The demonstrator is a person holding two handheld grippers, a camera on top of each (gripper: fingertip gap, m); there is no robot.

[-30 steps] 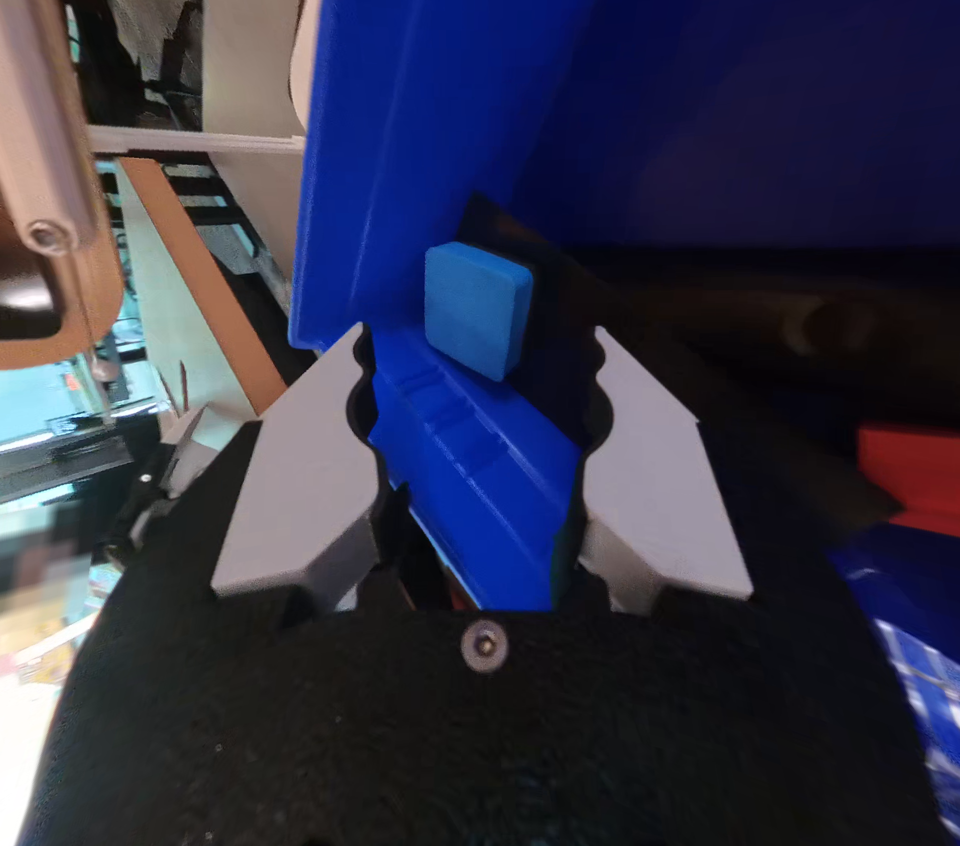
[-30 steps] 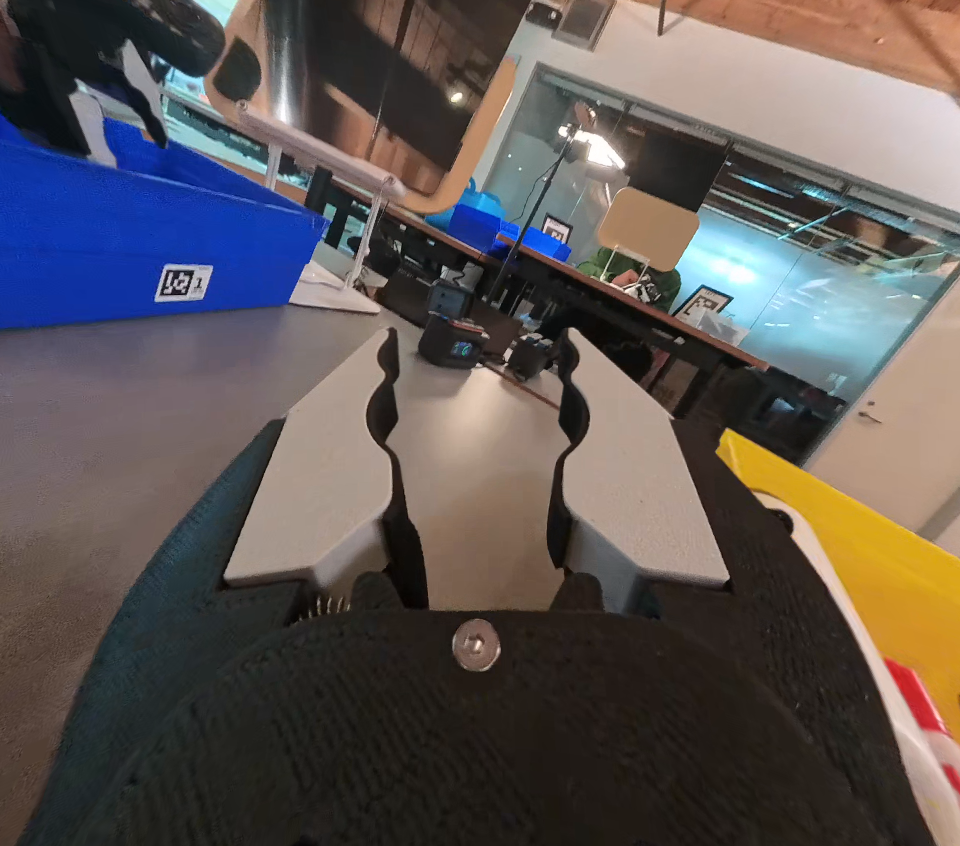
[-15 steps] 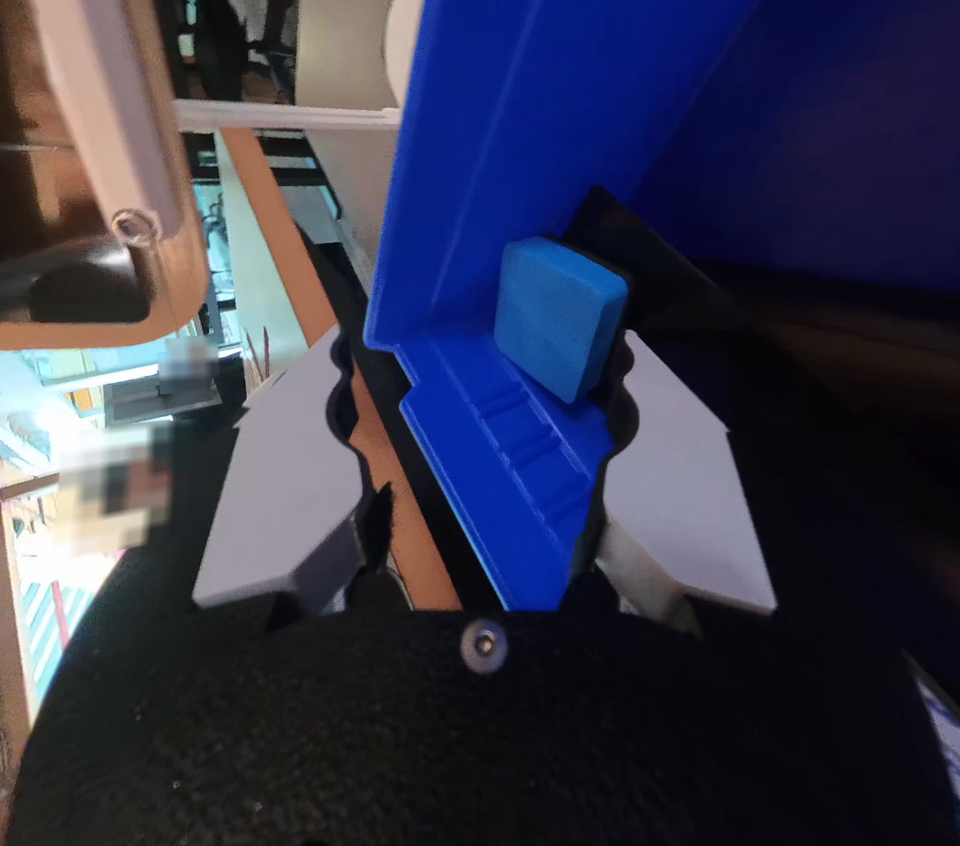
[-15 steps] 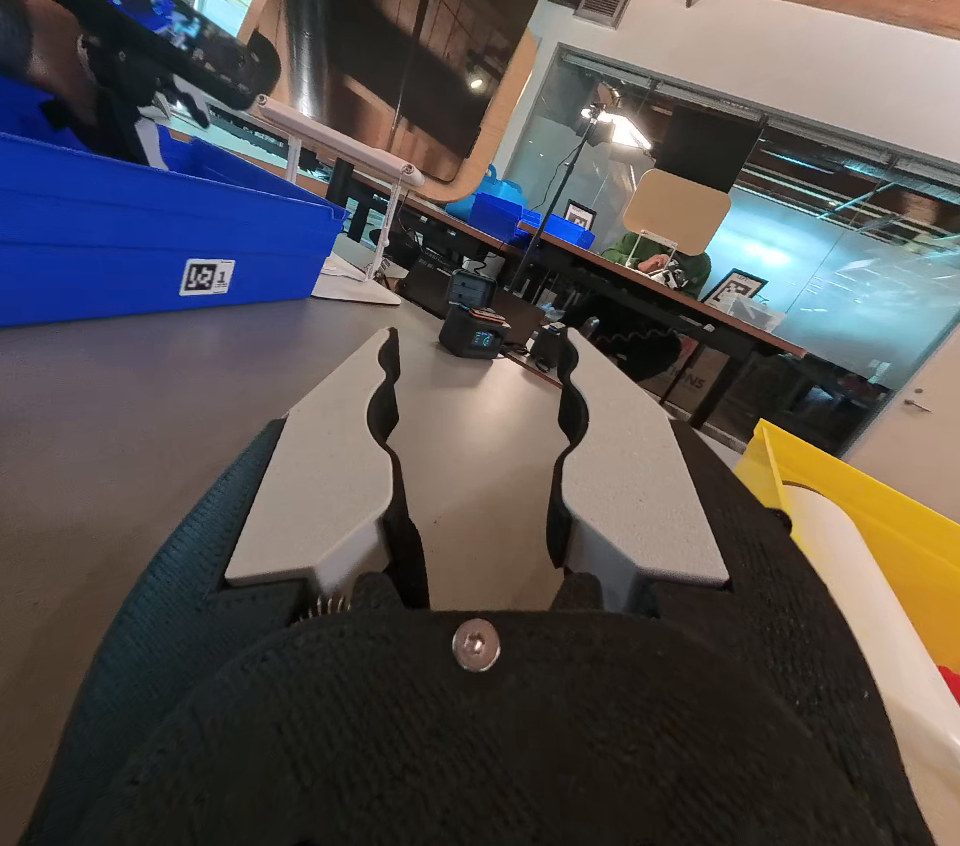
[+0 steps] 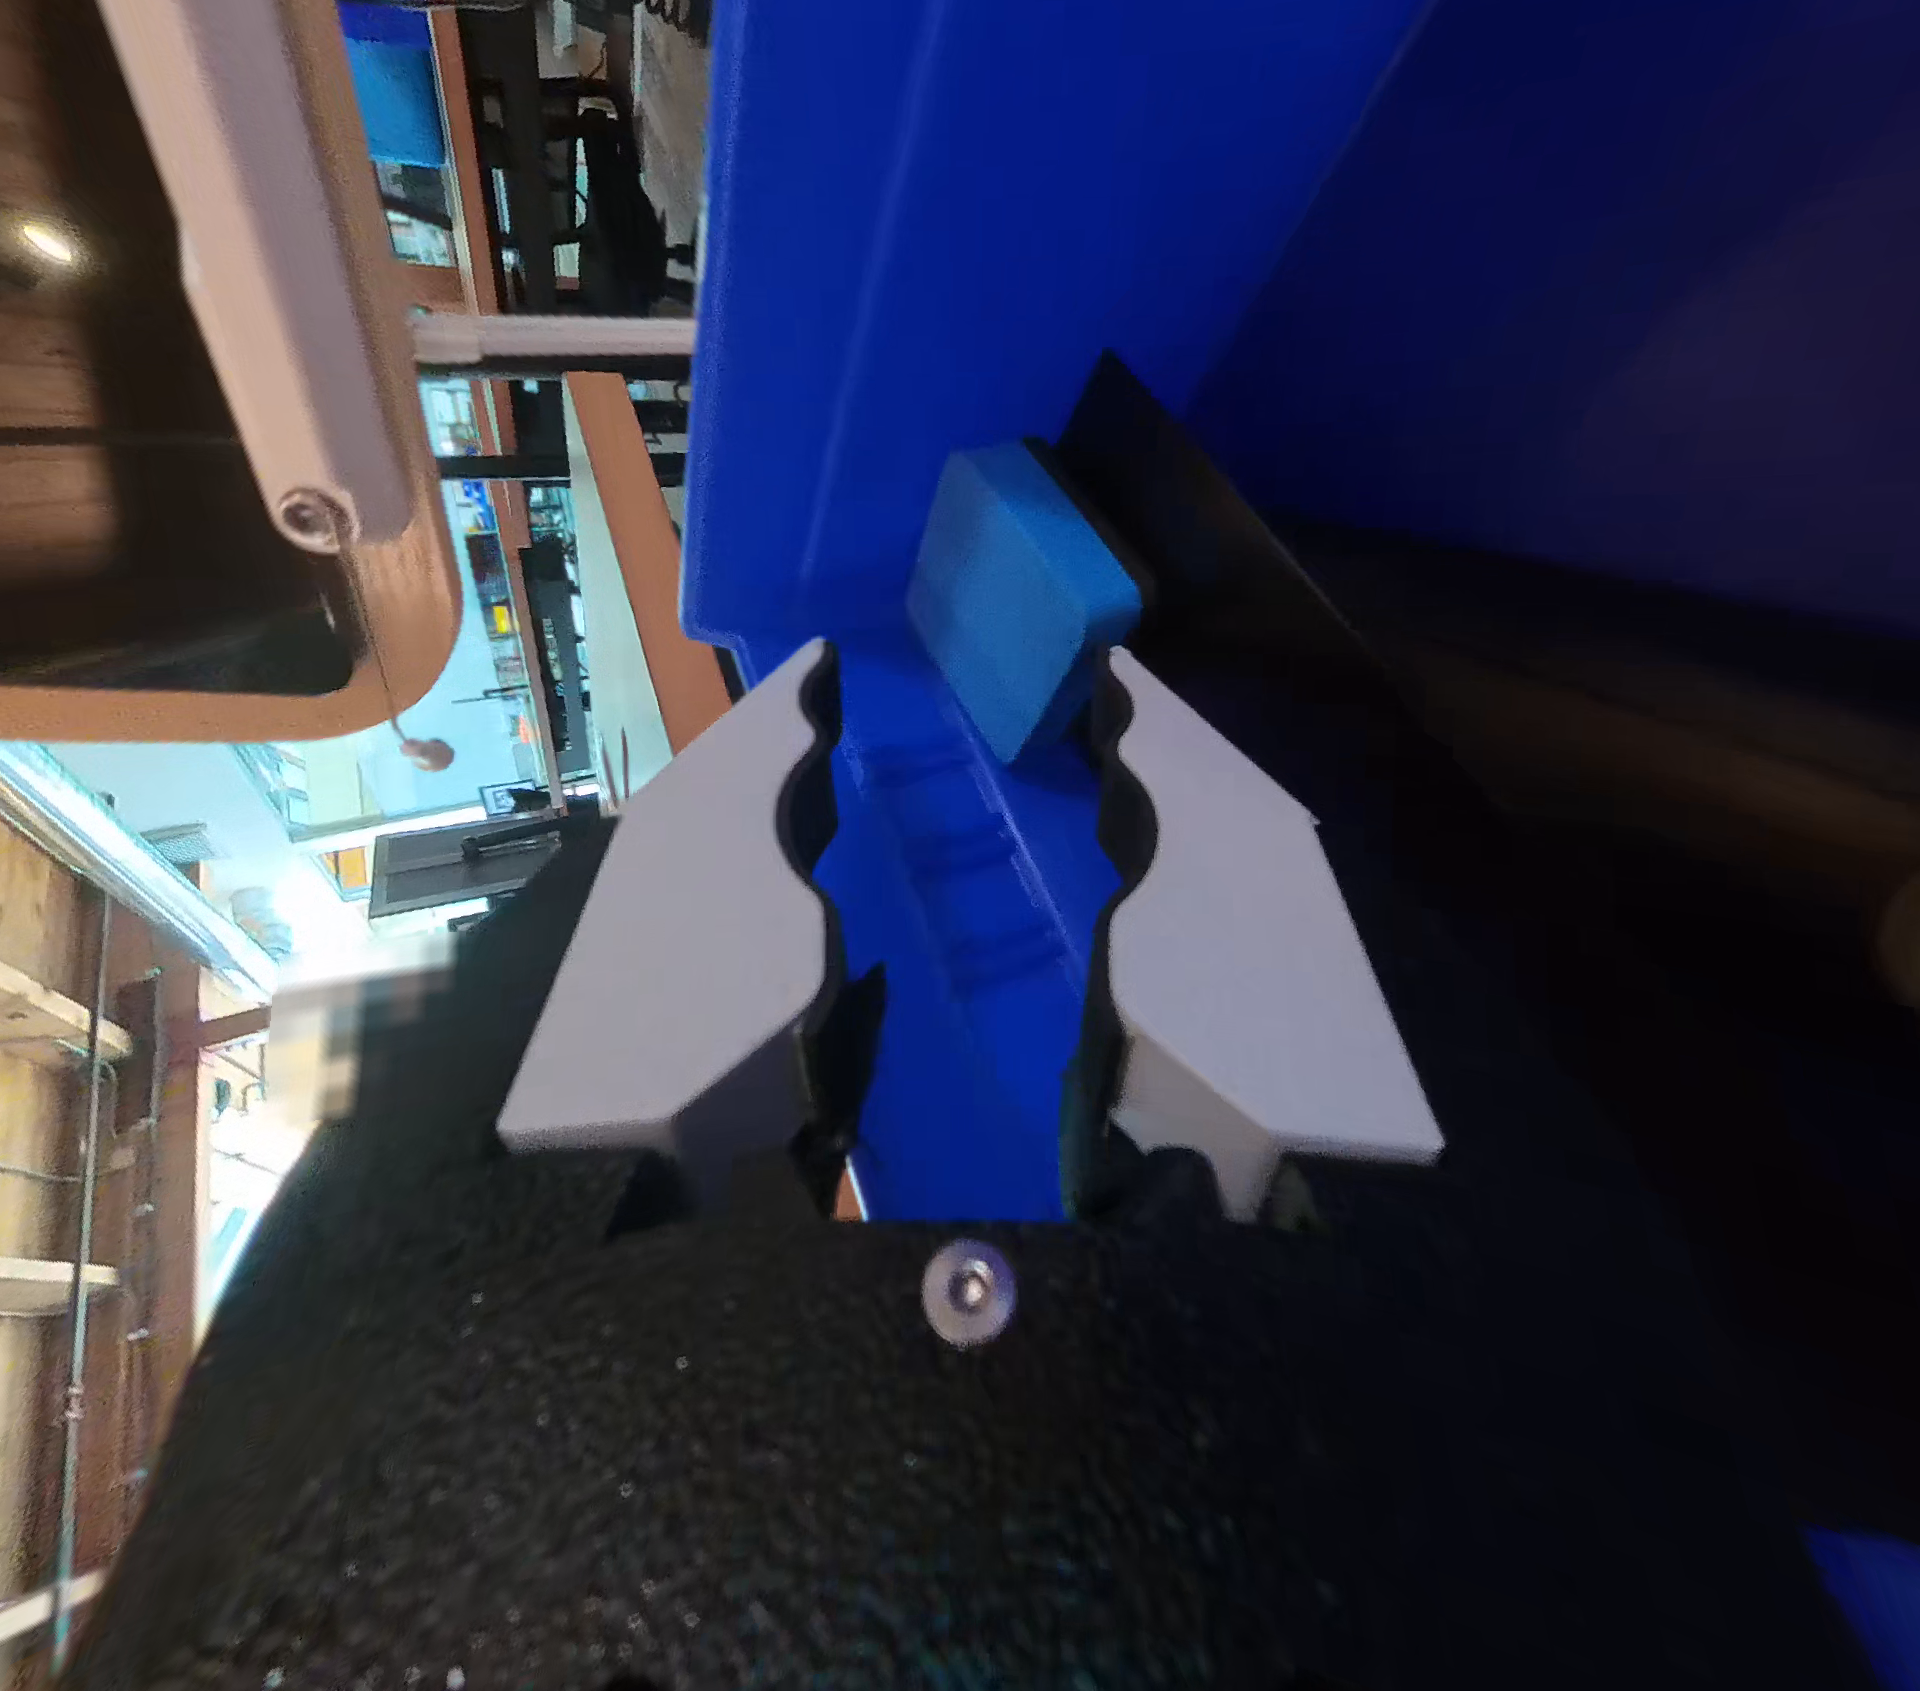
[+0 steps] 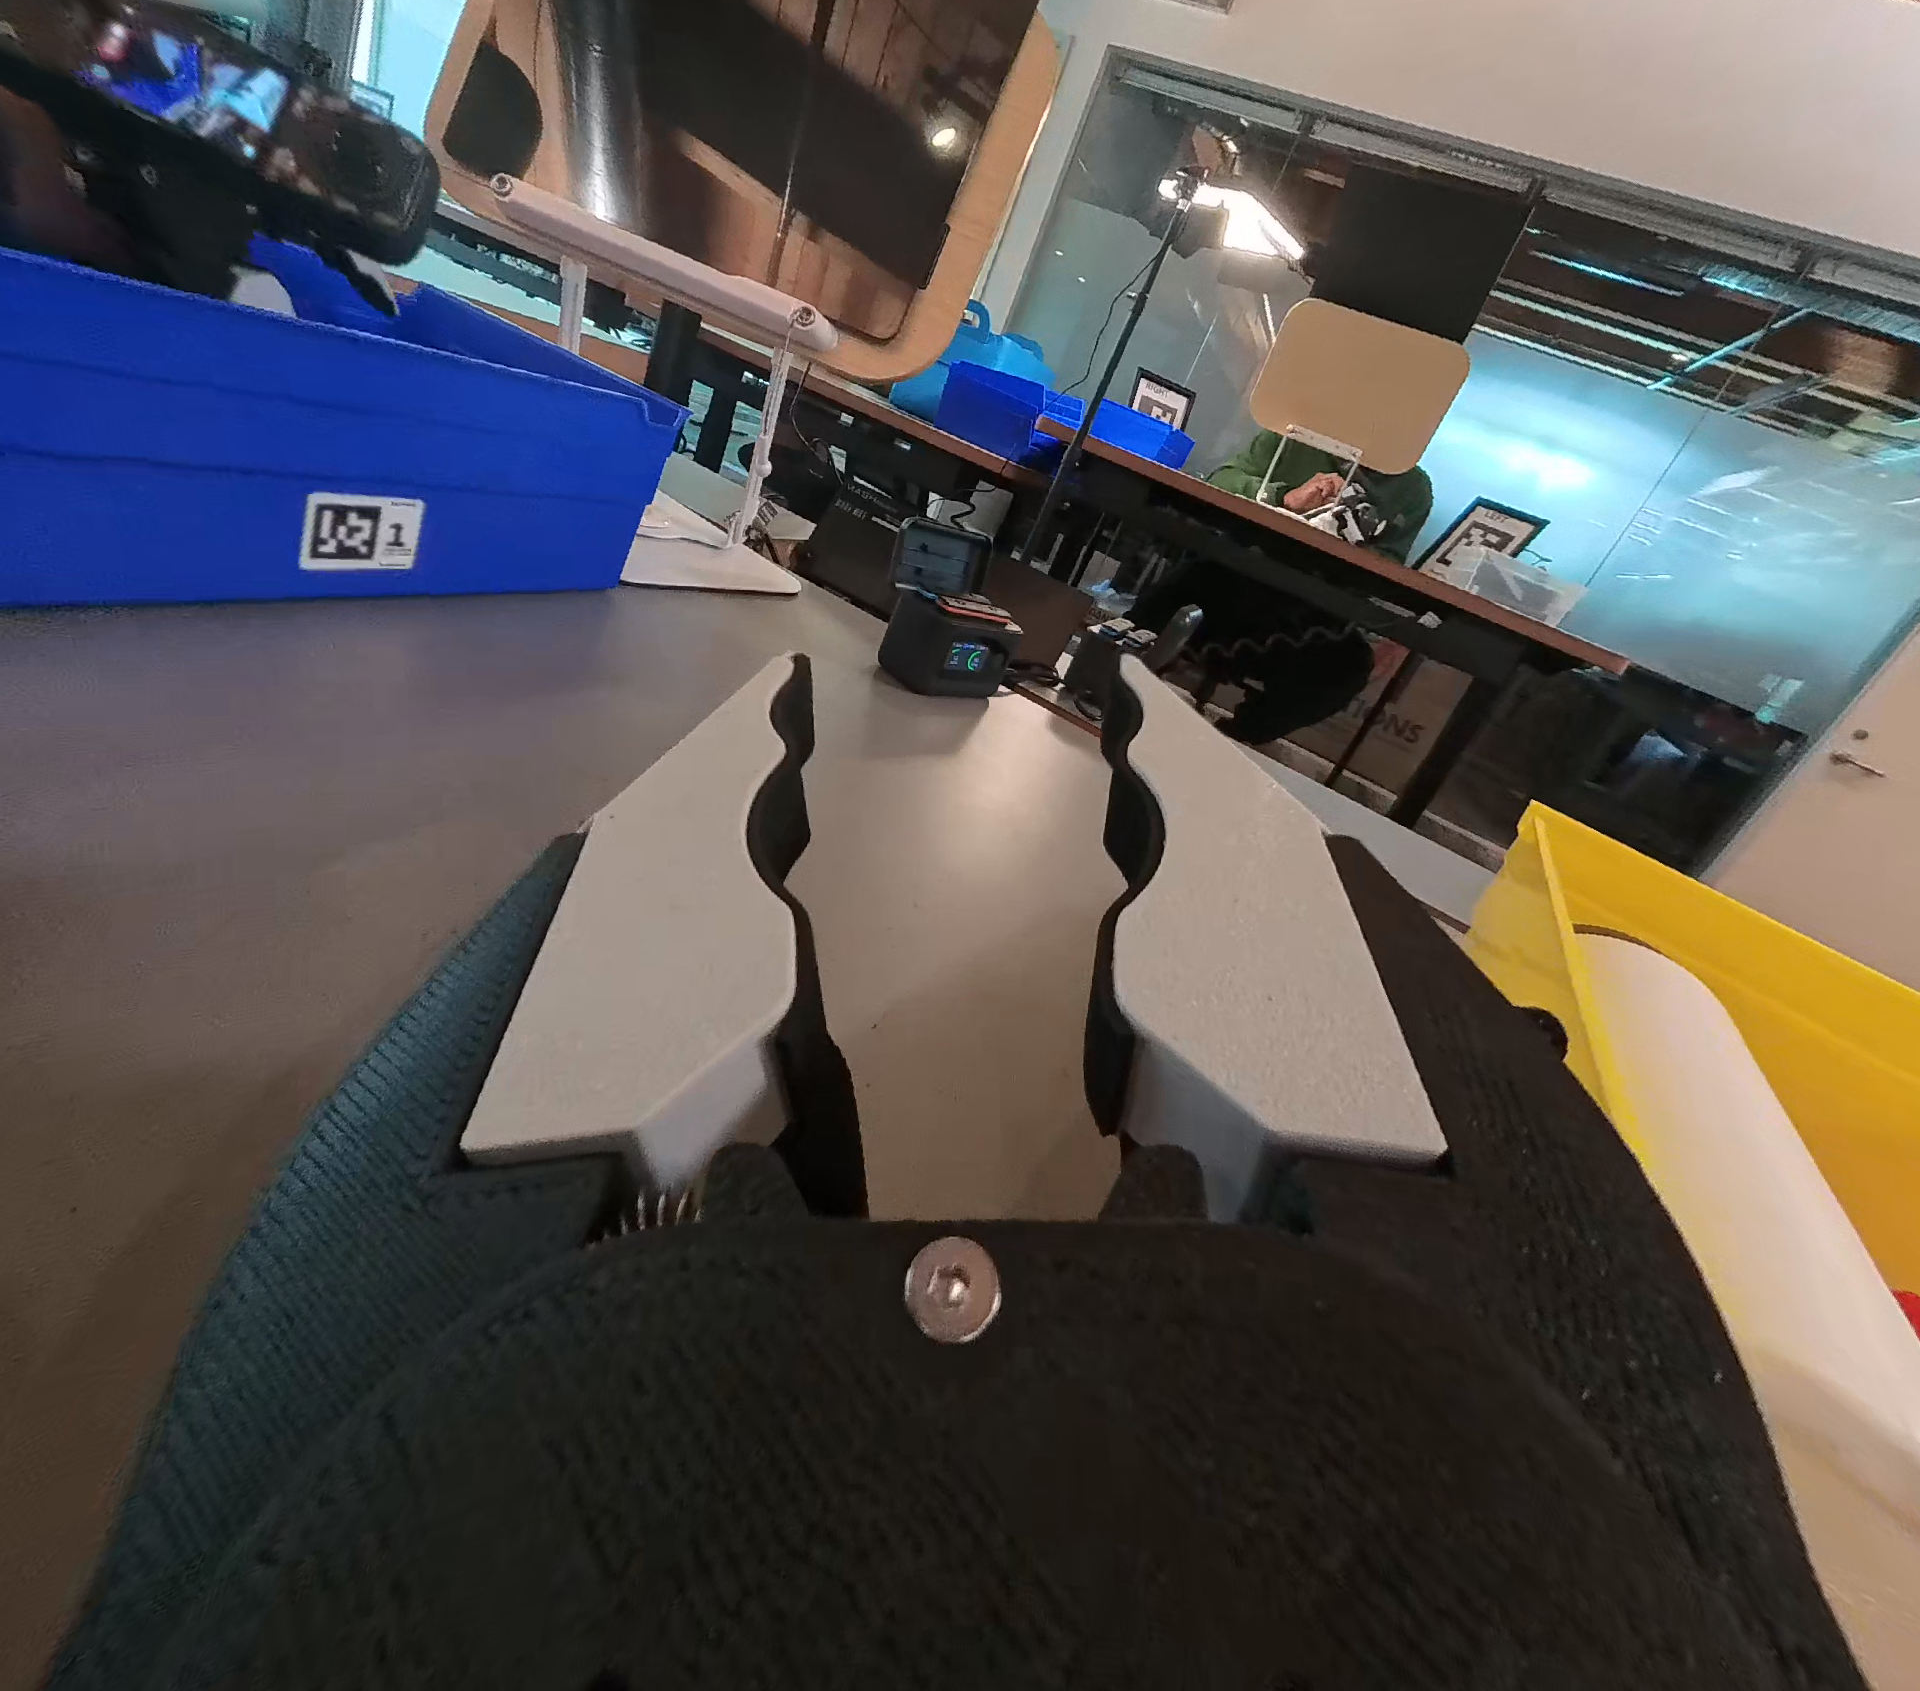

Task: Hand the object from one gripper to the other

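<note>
A light blue block with a black backing [image 5: 1023, 602] leans against the inner wall of the blue bin [image 5: 1039, 135]. My left gripper [image 5: 966, 665] is rolled on its side inside the bin. Its jaws are partly closed and straddle the bin's ribbed ledge and the block's near end. The right finger [image 5: 1226, 893] is close beside the block; I cannot tell whether it touches. My right gripper [image 6: 956, 665] is open and empty, low over the grey table [image 6: 260, 810]. The left gripper also shows far off in the right wrist view [image 6: 239, 176], above the blue bin [image 6: 312, 436].
A yellow bin [image 6: 1766, 945] with a white roll [image 6: 1704, 1153] stands at my right gripper's right side. A small black device [image 6: 940, 633] sits on the table ahead. A dark panel on a white stand [image 6: 748, 31] rises behind the blue bin. Left tips to right tips: about 45 centimetres.
My left gripper's jaws have narrowed and it has come closer to the light blue block. My right gripper has stayed open, and its view has shifted a little.
</note>
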